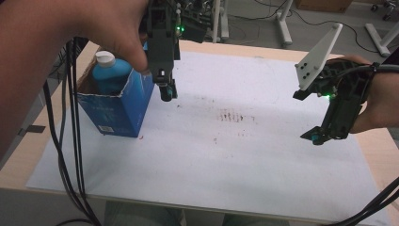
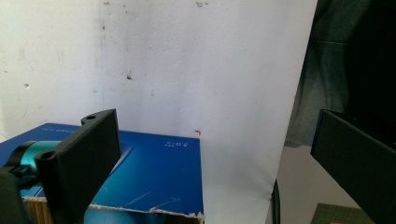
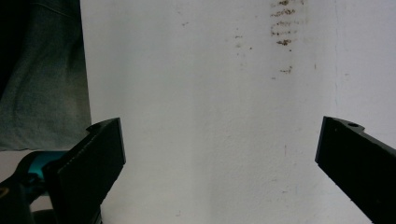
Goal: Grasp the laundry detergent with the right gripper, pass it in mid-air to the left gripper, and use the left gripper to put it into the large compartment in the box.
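Observation:
A blue carton (image 1: 120, 106) with a torn-open top stands at the left on the white sheet (image 1: 226, 155). Inside it is a blue bottle (image 1: 110, 73) with a white cap. My left gripper (image 1: 165, 92) hangs point-down just right of the carton's upper edge. In the left gripper view its jaws (image 2: 212, 116) stand wide open, with the carton's blue side (image 2: 154, 172) below them and nothing gripped. My right gripper (image 1: 314, 136) hovers over the right part of the sheet. Its jaws (image 3: 219, 122) are open over bare white paper.
Brown smudges (image 1: 233, 116) mark the middle of the sheet, also seen in the right gripper view (image 3: 282, 28). Black cables (image 1: 70, 155) hang down past the table's left edge. The wooden table (image 1: 376, 141) shows beyond the sheet's right side. Table legs stand behind.

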{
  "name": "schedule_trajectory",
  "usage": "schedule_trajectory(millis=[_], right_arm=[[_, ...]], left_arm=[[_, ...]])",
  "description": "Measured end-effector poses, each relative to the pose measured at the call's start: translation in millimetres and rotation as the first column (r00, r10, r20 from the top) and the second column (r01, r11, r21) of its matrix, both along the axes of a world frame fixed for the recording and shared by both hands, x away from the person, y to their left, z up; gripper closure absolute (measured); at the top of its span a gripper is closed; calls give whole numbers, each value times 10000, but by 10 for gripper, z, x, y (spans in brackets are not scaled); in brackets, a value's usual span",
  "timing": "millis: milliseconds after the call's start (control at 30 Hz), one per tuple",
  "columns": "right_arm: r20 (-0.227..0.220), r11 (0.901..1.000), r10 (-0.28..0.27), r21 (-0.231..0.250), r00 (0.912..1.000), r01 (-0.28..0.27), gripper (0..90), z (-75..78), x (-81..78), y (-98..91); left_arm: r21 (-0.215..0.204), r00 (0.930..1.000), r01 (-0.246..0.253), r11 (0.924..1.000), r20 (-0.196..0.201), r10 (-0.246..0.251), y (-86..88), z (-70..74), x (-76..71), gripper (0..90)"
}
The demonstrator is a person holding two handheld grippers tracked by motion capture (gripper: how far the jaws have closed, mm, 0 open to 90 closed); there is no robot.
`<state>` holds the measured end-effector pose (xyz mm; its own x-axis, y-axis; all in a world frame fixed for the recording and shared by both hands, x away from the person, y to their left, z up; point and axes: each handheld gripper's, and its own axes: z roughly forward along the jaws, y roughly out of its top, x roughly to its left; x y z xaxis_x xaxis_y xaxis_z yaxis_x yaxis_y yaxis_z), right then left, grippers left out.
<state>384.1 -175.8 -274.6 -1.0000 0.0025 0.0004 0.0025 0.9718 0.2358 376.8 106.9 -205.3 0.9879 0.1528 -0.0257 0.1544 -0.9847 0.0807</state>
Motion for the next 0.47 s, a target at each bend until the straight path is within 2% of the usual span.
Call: schedule_trajectory(millis=[467], right_arm=[[3, 9999, -131, 5, 9999, 131, 6, 17, -2, -39]], left_arm=[[-17, 9999, -98, 10000, 79, 98, 10, -2, 3, 16]])
